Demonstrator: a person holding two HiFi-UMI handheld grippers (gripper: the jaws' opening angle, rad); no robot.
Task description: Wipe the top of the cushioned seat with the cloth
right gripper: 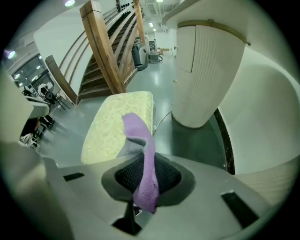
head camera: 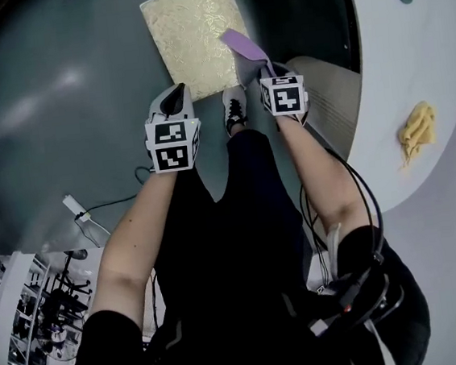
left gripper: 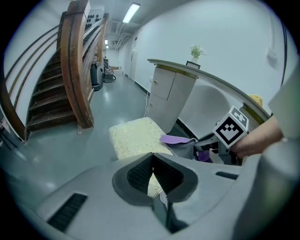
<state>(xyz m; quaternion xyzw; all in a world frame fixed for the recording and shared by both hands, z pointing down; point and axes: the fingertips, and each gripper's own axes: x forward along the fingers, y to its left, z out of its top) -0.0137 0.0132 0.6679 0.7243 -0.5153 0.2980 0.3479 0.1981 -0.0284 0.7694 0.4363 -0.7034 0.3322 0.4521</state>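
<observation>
The person stood over a square, pale-gold patterned cushioned seat (head camera: 195,35) that sat low on the glossy grey floor (head camera: 57,98), just ahead of one dark shoe (head camera: 235,109). The right gripper (right gripper: 147,161) had its jaws pinched together on a soft purple cloth (right gripper: 140,136). One end of the cloth bunched out behind the pads, and the other stuck forward over the seat's near right edge. From where I stood I could not tell whether that loose end touched the cover. The left gripper (left gripper: 153,157) was held beside it, a little nearer the person, and pointed at the seat's near edge. Its ribbed pads (left gripper: 140,176) met at the tips with nothing between them. To the right ran a white curved counter (head camera: 425,51) with a crumpled yellow rag (head camera: 417,129) lying on top, well apart from the seat. A wooden staircase (left gripper: 70,70) rose on the far side of the floor.
</observation>
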